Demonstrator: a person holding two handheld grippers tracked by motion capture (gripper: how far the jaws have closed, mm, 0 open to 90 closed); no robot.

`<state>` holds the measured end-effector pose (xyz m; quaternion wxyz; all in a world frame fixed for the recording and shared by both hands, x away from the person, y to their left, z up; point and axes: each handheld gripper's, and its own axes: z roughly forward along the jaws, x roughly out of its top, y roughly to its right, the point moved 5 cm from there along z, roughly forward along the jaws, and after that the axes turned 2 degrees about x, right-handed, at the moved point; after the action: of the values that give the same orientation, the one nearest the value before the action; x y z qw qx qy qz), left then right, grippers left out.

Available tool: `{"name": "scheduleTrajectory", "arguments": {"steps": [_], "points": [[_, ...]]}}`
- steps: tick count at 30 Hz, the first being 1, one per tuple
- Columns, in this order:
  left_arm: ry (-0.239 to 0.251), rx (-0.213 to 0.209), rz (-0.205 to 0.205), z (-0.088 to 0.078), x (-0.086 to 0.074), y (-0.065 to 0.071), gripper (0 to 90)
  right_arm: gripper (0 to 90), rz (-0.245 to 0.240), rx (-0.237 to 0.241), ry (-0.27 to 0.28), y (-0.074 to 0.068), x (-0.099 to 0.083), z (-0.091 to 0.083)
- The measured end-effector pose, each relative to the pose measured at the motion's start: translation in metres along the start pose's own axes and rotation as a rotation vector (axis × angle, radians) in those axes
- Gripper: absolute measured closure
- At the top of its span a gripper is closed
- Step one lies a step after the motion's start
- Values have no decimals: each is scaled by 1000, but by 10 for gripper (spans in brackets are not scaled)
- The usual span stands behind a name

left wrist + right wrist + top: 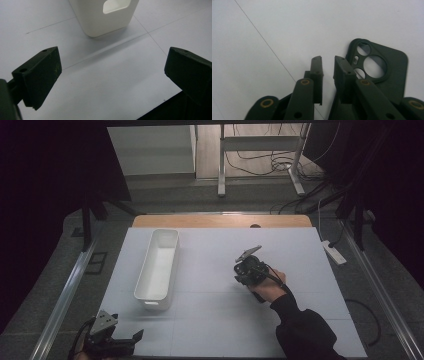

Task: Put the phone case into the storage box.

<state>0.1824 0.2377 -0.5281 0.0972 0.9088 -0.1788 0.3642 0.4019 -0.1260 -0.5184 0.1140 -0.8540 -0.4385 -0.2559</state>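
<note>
Phone case (387, 72) lies flat beside right hand-held gripper (328, 65).

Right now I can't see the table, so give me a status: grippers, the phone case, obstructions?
Left gripper open, empty. Right gripper slightly open, nothing between fingers. Phone case flat on table, beside right fingers. Nothing in the way.

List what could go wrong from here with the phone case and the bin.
1. The right gripper has a narrow gap between its jaws with nothing in it; the phone case lies flat beside them, so a closing pinch may miss or push it away.
2. The bin stands far from the case, so a weak grip could drop it.
</note>
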Motion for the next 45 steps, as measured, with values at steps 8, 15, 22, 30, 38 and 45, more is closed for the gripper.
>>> {"name": "scheduleTrajectory", "arguments": {"steps": [8, 15, 22, 30, 38, 45], "points": [[-1, 1, 2, 0, 0, 0, 19, 533, -2, -37, -6, -3, -2, -11], [-2, 1, 3, 0, 0, 0, 19, 359, 33, -54, -15, -1, -2, -15], [-3, 2, 3, 0, 0, 0, 20, 170, 28, -64, -23, 0, -4, -15], [-3, 3, 4, 0, 0, 0, 20, 29, 30, -77, -33, 7, -9, -13], [-3, 3, 3, 0, 0, 0, 20, 0, 68, -85, -33, 20, -15, -16], [-3, 3, 4, 0, 0, 0, 20, 0, 117, -88, -47, 34, -24, -17]]}}
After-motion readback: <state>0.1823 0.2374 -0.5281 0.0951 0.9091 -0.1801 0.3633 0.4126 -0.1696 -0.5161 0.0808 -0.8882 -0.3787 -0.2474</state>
